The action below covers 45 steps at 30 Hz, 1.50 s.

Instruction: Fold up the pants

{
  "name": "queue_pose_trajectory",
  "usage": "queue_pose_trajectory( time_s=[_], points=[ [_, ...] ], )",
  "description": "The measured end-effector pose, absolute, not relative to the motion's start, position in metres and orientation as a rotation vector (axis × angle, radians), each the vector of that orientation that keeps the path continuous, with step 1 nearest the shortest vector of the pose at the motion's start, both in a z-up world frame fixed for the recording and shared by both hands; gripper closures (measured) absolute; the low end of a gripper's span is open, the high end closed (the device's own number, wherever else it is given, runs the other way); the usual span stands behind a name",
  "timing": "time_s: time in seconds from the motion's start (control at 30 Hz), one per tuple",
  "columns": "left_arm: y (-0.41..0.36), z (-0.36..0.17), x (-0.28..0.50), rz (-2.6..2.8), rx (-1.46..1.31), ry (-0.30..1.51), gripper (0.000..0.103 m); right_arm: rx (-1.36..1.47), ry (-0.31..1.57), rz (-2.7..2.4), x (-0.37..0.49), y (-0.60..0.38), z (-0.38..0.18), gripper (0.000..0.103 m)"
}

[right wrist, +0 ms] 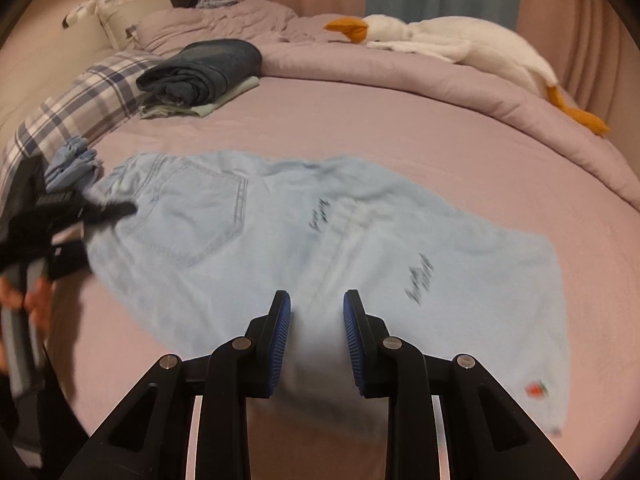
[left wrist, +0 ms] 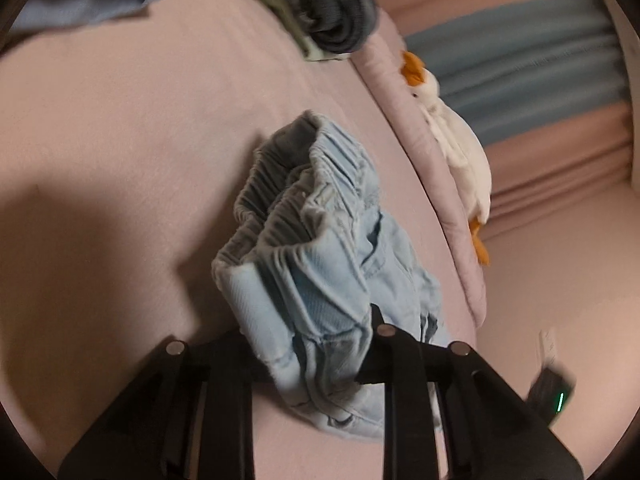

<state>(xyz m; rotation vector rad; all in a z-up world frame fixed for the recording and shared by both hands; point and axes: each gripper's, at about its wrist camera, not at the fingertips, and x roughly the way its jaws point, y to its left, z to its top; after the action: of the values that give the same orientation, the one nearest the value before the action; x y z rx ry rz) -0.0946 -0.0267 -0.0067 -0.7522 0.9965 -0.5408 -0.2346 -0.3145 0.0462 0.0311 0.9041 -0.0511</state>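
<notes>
Light blue denim pants [right wrist: 320,248] lie spread across the pink bed sheet [right wrist: 360,128], back pocket up. My left gripper [left wrist: 320,344] is shut on the pants' waistband end [left wrist: 304,240], which bunches up between its fingers; it also shows at the left of the right wrist view [right wrist: 80,216]. My right gripper [right wrist: 316,340] has its blue pads [right wrist: 280,344] slightly apart with a raised fold of the pants between them near the front edge.
Folded dark jeans [right wrist: 204,70] on a pale green garment sit at the back left, also in the left wrist view [left wrist: 336,8]. A white plush goose [right wrist: 460,44] lies on the rolled quilt at the back. A plaid pillow [right wrist: 80,108] is at left.
</notes>
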Motion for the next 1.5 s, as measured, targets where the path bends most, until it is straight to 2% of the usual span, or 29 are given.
queue_pose_trajectory(
  time_s=[0.13,0.2,0.3,0.37,0.57,0.67,0.77,0.9,1.07,1.27,1.43,1.5],
  points=[
    [-0.028,0.014,-0.107,-0.586,-0.649,0.934,0.081,0.006,0.941,-0.050,-0.186,-0.307,0.042,0.078],
    [-0.031,0.020,-0.111,-0.598,-0.604,0.911,0.081,0.038,0.980,-0.060,-0.159,-0.309,0.036,0.086],
    [-0.036,0.027,-0.112,-0.609,-0.538,0.889,0.081,0.048,1.107,-0.062,-0.130,-0.308,0.007,0.086],
    [-0.037,0.026,-0.111,-0.611,-0.538,0.889,0.081,-0.026,1.105,-0.061,-0.127,-0.299,0.007,0.086],
    [-0.039,0.025,-0.109,-0.613,-0.529,0.890,0.081,-0.089,1.126,-0.033,-0.169,-0.271,0.027,0.086],
    [-0.044,0.027,-0.110,-0.611,-0.505,0.896,0.081,-0.152,1.167,-0.002,-0.205,-0.243,0.016,0.086],
    [-0.047,0.035,-0.111,-0.621,-0.494,0.881,0.081,-0.271,1.151,0.000,-0.233,-0.219,0.014,0.092],
    [-0.058,0.048,-0.116,-0.652,-0.454,0.852,0.081,-0.233,1.133,0.047,-0.265,-0.209,0.032,0.092],
    [-0.071,0.068,-0.122,-0.686,-0.408,0.813,0.081,-0.163,1.143,0.103,-0.286,-0.214,0.020,0.091],
    [-0.096,0.097,-0.130,-0.750,-0.344,0.758,0.081,0.101,0.937,0.076,-0.310,-0.261,0.059,0.091],
    [-0.139,0.123,-0.142,-0.848,-0.288,0.724,0.081,0.254,1.015,-0.044,-0.302,-0.312,0.023,0.091],
    [-0.158,0.128,-0.147,-0.884,-0.253,0.721,0.081,0.294,0.977,-0.021,-0.309,-0.315,0.015,0.091]
  ],
)
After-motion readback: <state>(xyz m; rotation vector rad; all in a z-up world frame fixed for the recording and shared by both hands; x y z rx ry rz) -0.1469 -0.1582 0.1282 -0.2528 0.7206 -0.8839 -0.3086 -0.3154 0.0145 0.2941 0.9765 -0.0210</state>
